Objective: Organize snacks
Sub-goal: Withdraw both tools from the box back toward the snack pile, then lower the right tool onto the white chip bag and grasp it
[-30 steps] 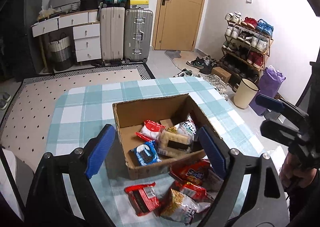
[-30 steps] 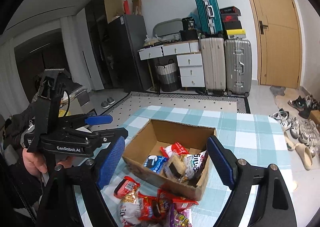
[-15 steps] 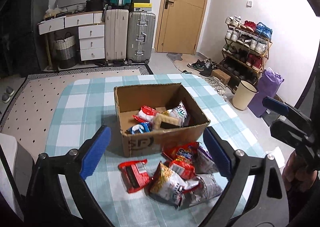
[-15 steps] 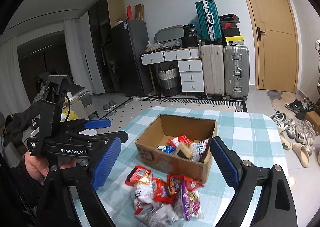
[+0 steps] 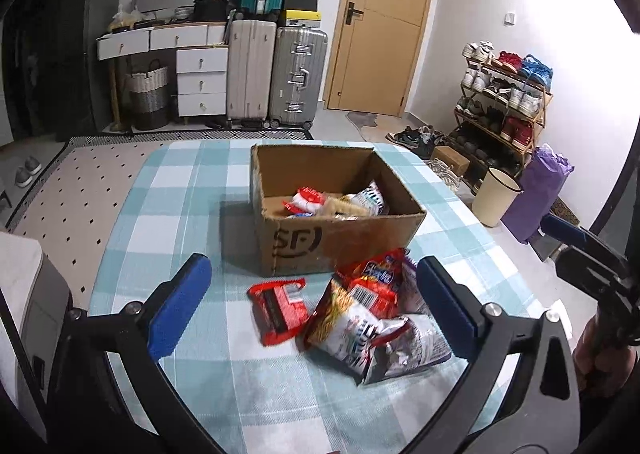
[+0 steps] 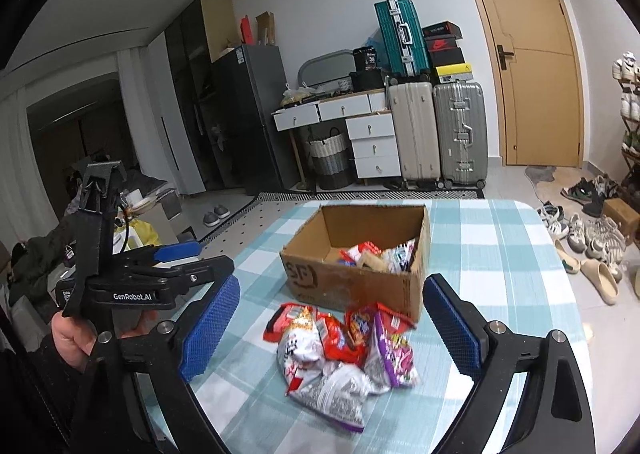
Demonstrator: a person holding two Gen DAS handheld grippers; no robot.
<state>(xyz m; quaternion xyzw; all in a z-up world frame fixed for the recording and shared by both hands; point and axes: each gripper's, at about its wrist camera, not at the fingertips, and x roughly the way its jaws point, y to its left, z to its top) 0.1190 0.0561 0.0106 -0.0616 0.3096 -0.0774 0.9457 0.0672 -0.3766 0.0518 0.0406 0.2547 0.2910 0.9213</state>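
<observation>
An open cardboard box (image 5: 344,242) (image 6: 344,282) stands on the checked table and holds several snack packets (image 5: 336,202). A loose pile of snack bags (image 5: 368,318) (image 6: 344,346) lies on the cloth just in front of the box, with a flat red packet (image 5: 280,306) at its left. My left gripper (image 5: 312,306) is open and empty, held above and short of the pile. My right gripper (image 6: 332,322) is open and empty, also back from the pile. Each gripper shows in the other's view, at the left (image 6: 176,254) and at the right (image 5: 580,242).
The table has a teal checked cloth (image 5: 180,206) with its edges close by on both sides. Suitcases (image 5: 276,74), a white drawer unit (image 5: 200,78), a door and a shoe rack (image 5: 504,102) stand beyond. A bin (image 5: 496,194) and shoes are on the floor at right.
Both grippers have drawn back and up from the box. The box now looks farther away and the whole pile in front of it has come into view. Both stay open.
</observation>
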